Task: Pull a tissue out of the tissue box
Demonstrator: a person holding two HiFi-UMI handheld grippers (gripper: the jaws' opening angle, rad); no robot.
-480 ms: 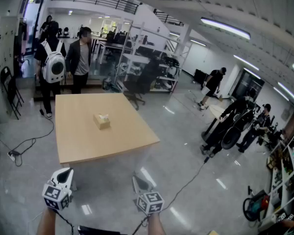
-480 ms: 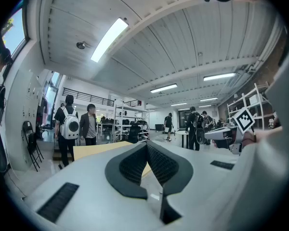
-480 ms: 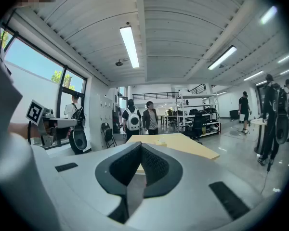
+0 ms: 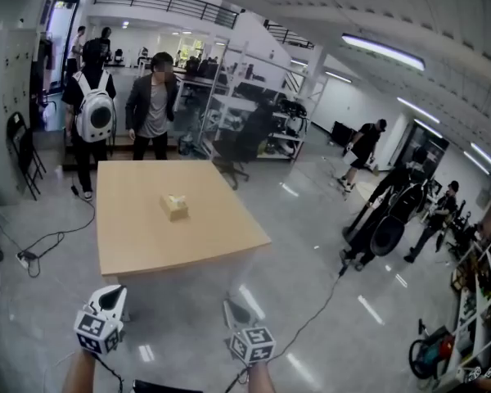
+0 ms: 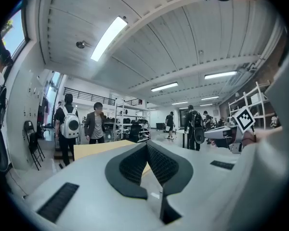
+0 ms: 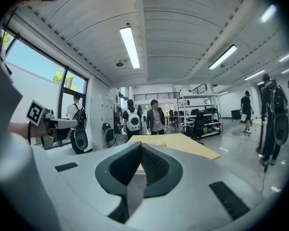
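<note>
1. We see the tissue box (image 4: 175, 206) near the middle of the table (image 4: 139, 248), in the upper left of the head view. It is too small for us to see inside.
2. Our left tongs (image 4: 110, 293) and right tongs (image 4: 231, 308) are at the bottom, both closed and holding nothing. The box is well apart from them.
3. Floor (image 4: 180, 318) lies between the tongs and the table's near edge. Two people (image 4: 151, 105) stand at its far edge.
</note>
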